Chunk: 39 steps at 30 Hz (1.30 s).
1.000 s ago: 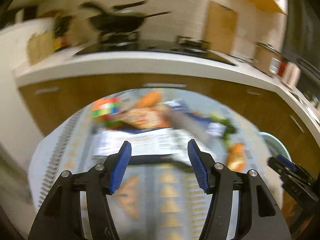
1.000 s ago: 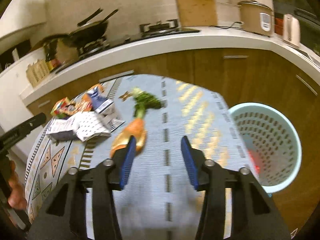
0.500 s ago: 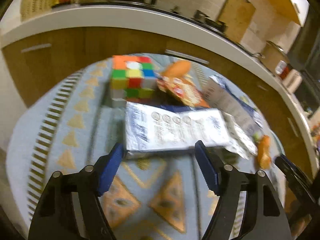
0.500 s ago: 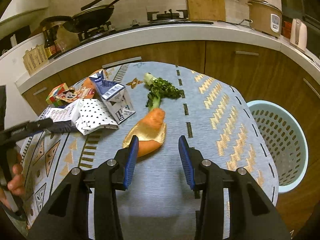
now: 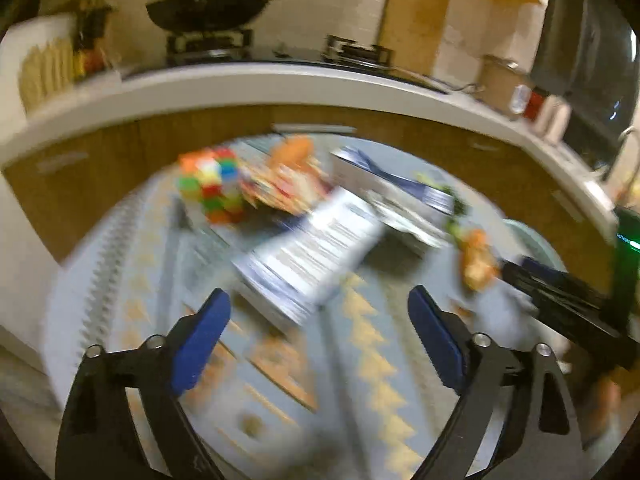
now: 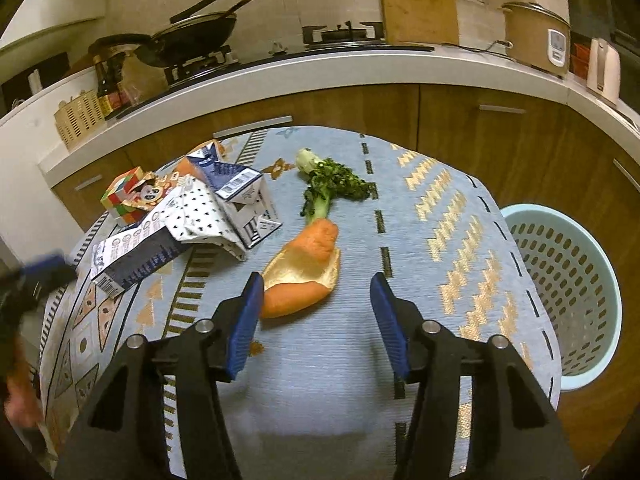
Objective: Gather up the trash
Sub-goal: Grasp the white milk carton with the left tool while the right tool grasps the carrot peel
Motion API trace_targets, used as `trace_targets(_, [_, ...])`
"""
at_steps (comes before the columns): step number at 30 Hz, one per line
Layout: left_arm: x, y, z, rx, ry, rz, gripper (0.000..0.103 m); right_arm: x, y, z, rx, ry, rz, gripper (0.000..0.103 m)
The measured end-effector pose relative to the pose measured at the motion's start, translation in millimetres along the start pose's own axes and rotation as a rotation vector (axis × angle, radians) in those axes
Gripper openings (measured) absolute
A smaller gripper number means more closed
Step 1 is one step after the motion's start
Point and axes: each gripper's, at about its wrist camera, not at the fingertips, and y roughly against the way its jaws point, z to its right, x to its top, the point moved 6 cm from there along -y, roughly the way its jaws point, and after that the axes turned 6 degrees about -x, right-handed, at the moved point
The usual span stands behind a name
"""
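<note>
Litter lies on a round table with a blue patterned cloth. A flattened white and blue carton lies just ahead of my left gripper, whose jaws are opening wide with nothing between them. My right gripper hovers just short of an orange peel scrap; its jaws are opening and the pads do not touch it. Beyond lie a leafy green stalk, a small milk carton, a snack wrapper and a colour cube. The left wrist view is blurred.
A pale blue perforated basket stands on the floor beyond the table's right edge. Wooden cabinets and a white counter curve behind, with a wok, a rice cooker and a cutting board. A person's hand shows at lower left.
Both grippers have opened wider. The left gripper swung so the flattened carton now lies tilted ahead of it. The right gripper has come closer to the orange peel scrap.
</note>
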Motion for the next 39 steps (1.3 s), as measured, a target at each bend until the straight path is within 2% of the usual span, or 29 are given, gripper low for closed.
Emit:
trace_targets(4, [18,-44,-15,0.012,-0.123,-0.132,0.088,0,4,-3,0.009,0.014,0.010,0.066])
trace_targets(6, [22,-61,-15,0.015,-0.161,-0.170,0.088,0,5,-3,0.013,0.010,0.010,0.067])
trace_targets(11, [21,-80,-4,-0.015,-0.185,-0.210,0.088,-1,4,-5,0.029,0.016,-0.007,0.068])
trace_targets(13, [20,-86,2,-0.007,-0.197,-0.217,0.084,0,1,-8,0.041,0.020,-0.023,0.069])
trace_targets(16, [15,-91,6,0.021,-0.198,-0.228,0.068,0,-5,-10,0.042,0.010,-0.058,0.071])
trace_targets(20, [7,-80,14,0.056,-0.196,-0.197,0.059,0,-13,-14,0.038,0.004,-0.085,0.071])
trace_targets(23, [-1,-71,16,0.090,-0.173,-0.190,0.057,1,-19,-18,0.030,0.004,-0.105,0.071])
trace_targets(26, [-10,-58,15,0.093,-0.134,-0.170,0.056,0,-33,-19,-0.019,0.005,-0.154,0.071])
trace_targets(30, [-16,-43,10,0.091,-0.078,-0.142,0.056,-1,-46,-19,-0.034,-0.013,-0.191,0.071])
trace_targets(32, [-18,-36,10,0.087,-0.059,-0.129,0.056,-1,-45,-20,-0.038,-0.009,-0.183,0.062])
trace_targets(33, [-18,-31,11,0.083,-0.053,-0.119,0.056,-2,-44,-20,-0.033,-0.006,-0.184,0.051])
trace_targets(34, [-18,-28,13,0.082,-0.052,-0.111,0.056,-3,-44,-20,-0.028,-0.003,-0.189,0.044])
trace_targets(39, [-13,-9,19,0.111,-0.057,-0.064,0.056,-5,-35,-15,0.000,-0.017,-0.182,0.026])
